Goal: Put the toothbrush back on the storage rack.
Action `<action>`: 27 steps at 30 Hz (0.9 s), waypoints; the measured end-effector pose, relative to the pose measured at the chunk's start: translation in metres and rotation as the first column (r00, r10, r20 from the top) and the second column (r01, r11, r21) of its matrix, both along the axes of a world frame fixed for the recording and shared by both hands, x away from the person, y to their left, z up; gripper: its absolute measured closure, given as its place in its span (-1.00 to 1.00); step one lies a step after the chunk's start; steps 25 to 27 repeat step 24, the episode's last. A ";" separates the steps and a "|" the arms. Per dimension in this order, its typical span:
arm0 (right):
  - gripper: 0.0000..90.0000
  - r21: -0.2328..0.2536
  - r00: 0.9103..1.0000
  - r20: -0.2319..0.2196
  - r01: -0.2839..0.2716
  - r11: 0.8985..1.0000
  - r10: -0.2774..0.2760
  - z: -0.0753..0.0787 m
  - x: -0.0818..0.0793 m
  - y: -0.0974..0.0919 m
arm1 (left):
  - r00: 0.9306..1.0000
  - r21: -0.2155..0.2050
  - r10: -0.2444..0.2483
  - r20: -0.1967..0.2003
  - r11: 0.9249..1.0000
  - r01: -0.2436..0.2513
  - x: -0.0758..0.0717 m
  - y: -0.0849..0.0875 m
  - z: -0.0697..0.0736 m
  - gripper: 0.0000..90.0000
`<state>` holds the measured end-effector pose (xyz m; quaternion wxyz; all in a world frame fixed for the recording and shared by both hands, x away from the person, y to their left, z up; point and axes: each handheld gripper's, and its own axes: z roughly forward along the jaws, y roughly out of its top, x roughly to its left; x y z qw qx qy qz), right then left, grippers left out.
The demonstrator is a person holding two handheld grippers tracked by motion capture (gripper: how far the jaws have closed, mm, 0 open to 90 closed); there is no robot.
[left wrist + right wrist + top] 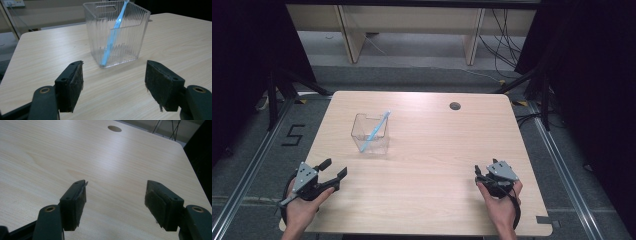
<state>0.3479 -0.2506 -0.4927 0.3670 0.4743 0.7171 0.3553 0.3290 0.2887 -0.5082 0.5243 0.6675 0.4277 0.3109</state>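
1. the left gripper (pixel 333 169) sits near the table's front left corner in the high view, held in the person's left hand (pixel 304 207), with its two black jaws spread wide apart and nothing between them.
2. in the left gripper view its pads (pixel 76 82) hang just above bare wood, clear of any object, and they point toward the clear plastic container (pixel 116 32), which stands a little way ahead of them.
3. the clear plastic container (pixel 371 133) is square, ribbed and open-topped; it stands upright on the left half of the wooden table (pixel 427 200), apart from both grippers.
4. a light blue toothbrush (pixel 376 129) leans inside the container, its lower end in a bottom corner and its upper end rising above the rim; in the left gripper view the toothbrush (pixel 113 35) slants up to the right.
5. the right gripper (pixel 486 176) rests near the table's front right corner, held in the person's right hand (pixel 502 207); in the right gripper view its jaws also stand wide apart, empty, over plain tabletop.
6. a round cable hole (pixel 455 106) lies in the table near its far edge, right of centre, and it shows ahead of the right gripper (pixel 116 202) in that gripper's own view as the cable hole (pixel 114 128).
7. nothing lies on the wood between the left gripper and the container.
8. beyond the table, cables (pixel 507 45) trail on the floor, and a floor marking "5" (pixel 294 135) sits to the left.
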 end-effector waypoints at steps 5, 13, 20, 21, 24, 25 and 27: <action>-0.23 0.006 1.000 -0.003 0.003 1.000 -0.003 0.000 0.000 0.000 | 0.999 0.002 0.037 -0.016 0.999 -0.037 -0.002 0.011 -0.009 -0.32; -0.23 0.007 1.000 -0.010 -0.006 1.000 0.007 -0.001 0.000 0.001 | 0.999 -0.015 0.051 -0.013 0.999 -0.051 -0.004 0.016 -0.016 -0.33; -0.23 0.009 1.000 -0.006 0.002 1.000 -0.002 -0.002 0.000 0.001 | 0.998 -0.020 0.060 -0.003 0.998 -0.060 -0.005 0.017 -0.016 -0.34; -0.23 0.014 1.000 -0.005 -0.001 1.000 0.001 -0.003 0.001 0.001 | 0.998 -0.021 0.064 -0.001 0.998 -0.064 -0.005 0.016 -0.016 -0.34; -0.23 0.013 1.000 -0.012 0.004 1.000 -0.003 -0.003 0.001 0.000 | 0.997 -0.032 0.071 0.011 0.997 -0.071 -0.005 0.016 -0.016 -0.33; -0.23 0.013 1.000 -0.012 0.004 1.000 -0.003 -0.003 0.001 0.000 | 0.997 -0.032 0.071 0.011 0.997 -0.071 -0.005 0.016 -0.016 -0.33; -0.23 0.013 1.000 -0.012 0.004 1.000 -0.003 -0.003 0.001 0.000 | 0.997 -0.032 0.071 0.011 0.997 -0.071 -0.005 0.016 -0.016 -0.33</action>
